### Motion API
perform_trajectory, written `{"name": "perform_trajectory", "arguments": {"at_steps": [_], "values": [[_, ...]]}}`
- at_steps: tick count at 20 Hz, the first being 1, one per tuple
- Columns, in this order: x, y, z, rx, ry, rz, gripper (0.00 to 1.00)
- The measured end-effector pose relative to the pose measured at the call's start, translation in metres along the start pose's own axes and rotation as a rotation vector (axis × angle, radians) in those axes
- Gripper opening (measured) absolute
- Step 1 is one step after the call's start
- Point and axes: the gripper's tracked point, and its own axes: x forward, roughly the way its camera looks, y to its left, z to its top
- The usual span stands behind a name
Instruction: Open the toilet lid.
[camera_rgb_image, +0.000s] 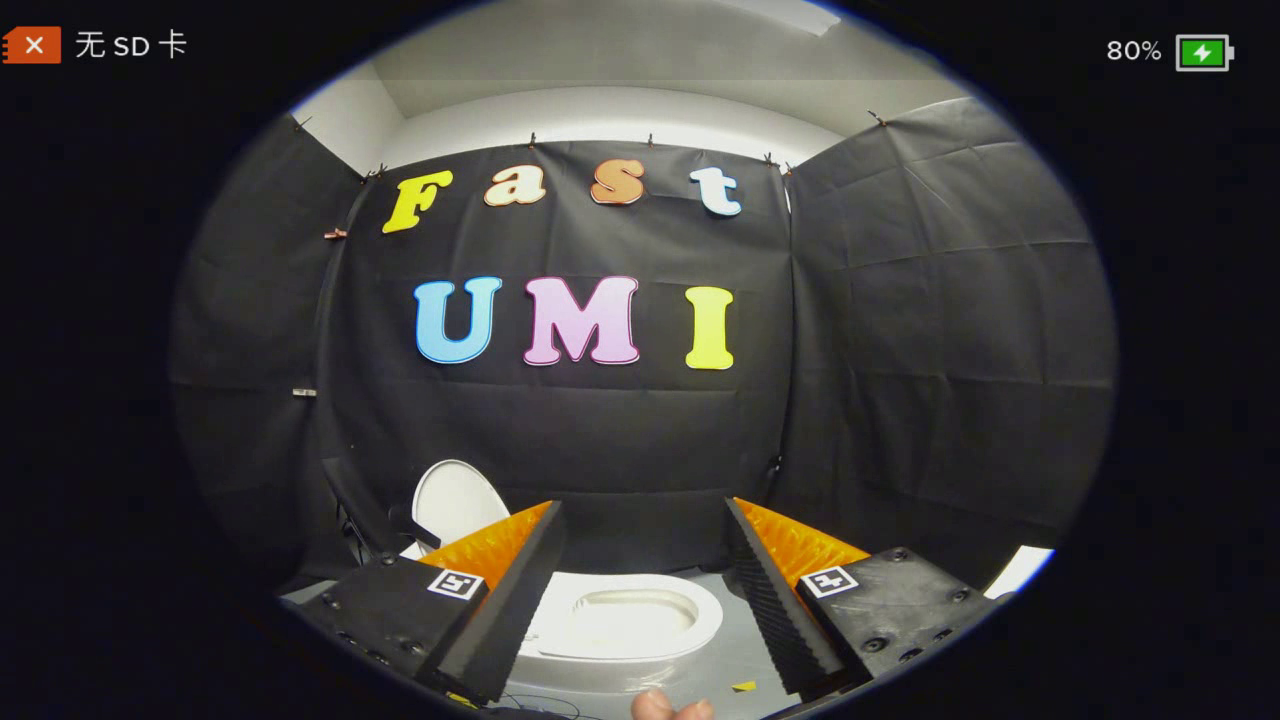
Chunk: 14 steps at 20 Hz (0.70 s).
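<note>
Below, the gripper (645, 590) gapes wide, empty; the white oval toilet seat (625, 625) lies between its fingers, its rounded white lid (455, 505) upright beyond the left finger.

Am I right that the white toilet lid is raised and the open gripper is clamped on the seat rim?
Not quite: in the gripper view the gripper is open but grips nothing. The white toilet's seat rim lies between and beyond its fingers, untouched. The white oval lid is indeed raised.

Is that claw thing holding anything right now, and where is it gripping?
Nothing is held. The gripper has its fingers spread wide open, with the toilet lying beyond and between them, its lid standing raised.
</note>
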Motion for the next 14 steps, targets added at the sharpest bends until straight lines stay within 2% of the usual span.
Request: {"name": "perform_trajectory", "arguments": {"at_steps": [14], "values": [[-0.0018,0.0044,-0.0042,-0.010,0.009,0.009,0.99]]}}
